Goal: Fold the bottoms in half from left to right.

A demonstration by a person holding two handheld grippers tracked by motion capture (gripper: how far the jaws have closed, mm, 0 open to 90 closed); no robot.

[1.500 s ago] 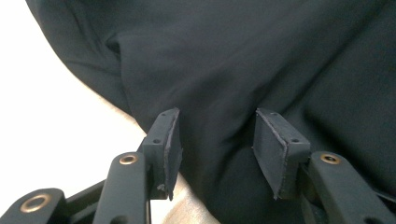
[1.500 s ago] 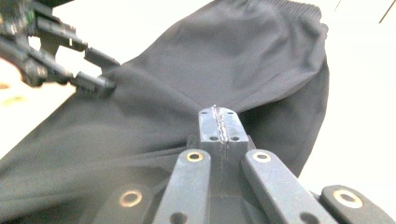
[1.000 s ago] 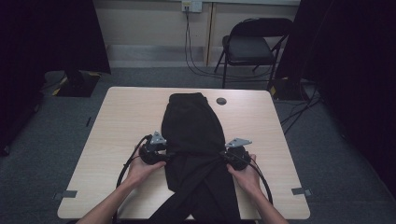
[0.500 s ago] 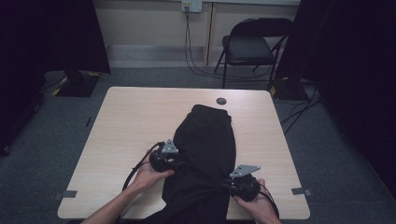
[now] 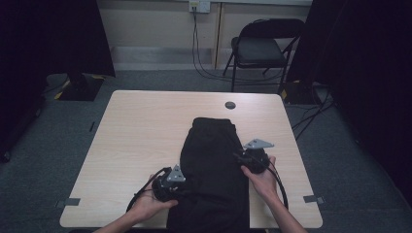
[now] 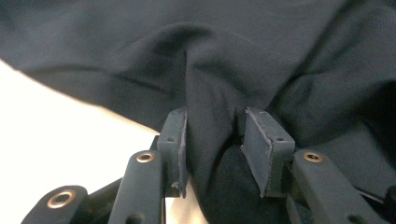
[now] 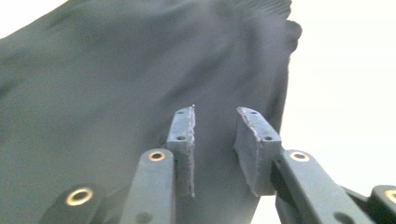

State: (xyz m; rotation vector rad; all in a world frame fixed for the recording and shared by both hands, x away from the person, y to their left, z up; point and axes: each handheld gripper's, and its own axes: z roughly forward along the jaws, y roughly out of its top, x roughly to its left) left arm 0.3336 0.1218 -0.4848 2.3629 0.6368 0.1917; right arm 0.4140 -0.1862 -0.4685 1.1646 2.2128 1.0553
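Note:
A black garment (image 5: 211, 160) lies lengthwise on the light wooden table (image 5: 141, 131), its near end hanging over the front edge. My left gripper (image 5: 182, 190) is at the garment's left edge near the front. In the left gripper view it (image 6: 212, 116) is shut on a bunched fold of the dark cloth (image 6: 233, 56). My right gripper (image 5: 239, 158) sits at the garment's right edge, farther from the person. In the right gripper view its jaws (image 7: 215, 112) stand a little apart over smooth cloth (image 7: 116, 93), with nothing pinched between them.
A small round black disc (image 5: 230, 105) is set in the table beyond the garment. A folding chair (image 5: 262, 48) stands behind the table on grey carpet. Bare tabletop lies left of the garment. Tape marks (image 5: 72, 201) sit near the front corners.
The garment has been dragged toward the person, off the table's far half. The left gripper came back with it; the right gripper then moved forward along the right edge.

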